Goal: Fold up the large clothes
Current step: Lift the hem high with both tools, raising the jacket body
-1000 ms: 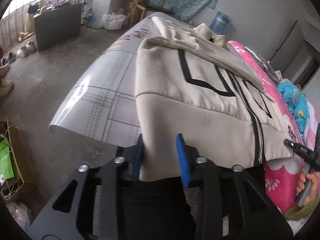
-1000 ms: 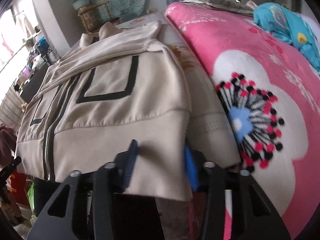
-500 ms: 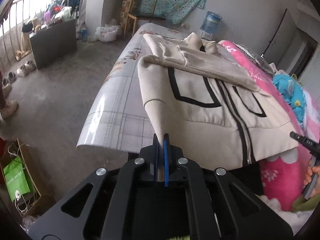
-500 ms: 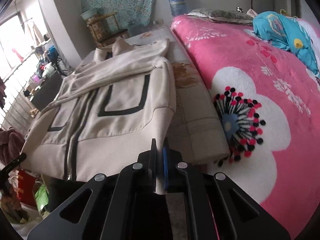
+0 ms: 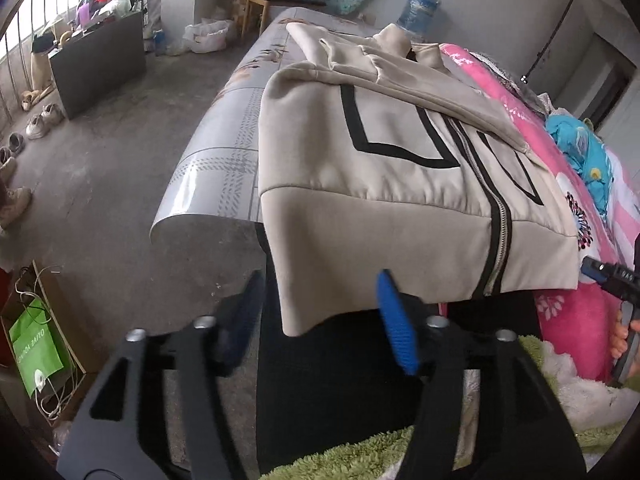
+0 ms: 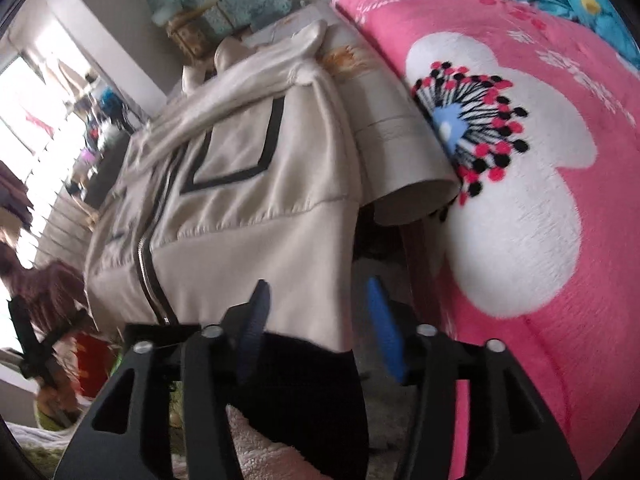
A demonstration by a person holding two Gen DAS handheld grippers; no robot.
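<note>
My left gripper [image 5: 320,316] and right gripper [image 6: 316,320] were opening, hem corners between unpressed pads | beige jacket [image 5: 380,168] lay on the bed, hem overhanging | soft, floppy, moderately heavy; I judged hem corners best.

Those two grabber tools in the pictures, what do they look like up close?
Each is a black frame with triangular cut-outs and round silver bolts. The left gripper and the right gripper both end in two flat jaws faced with ribbed blue pads. No cables or markings show on either one.
</note>
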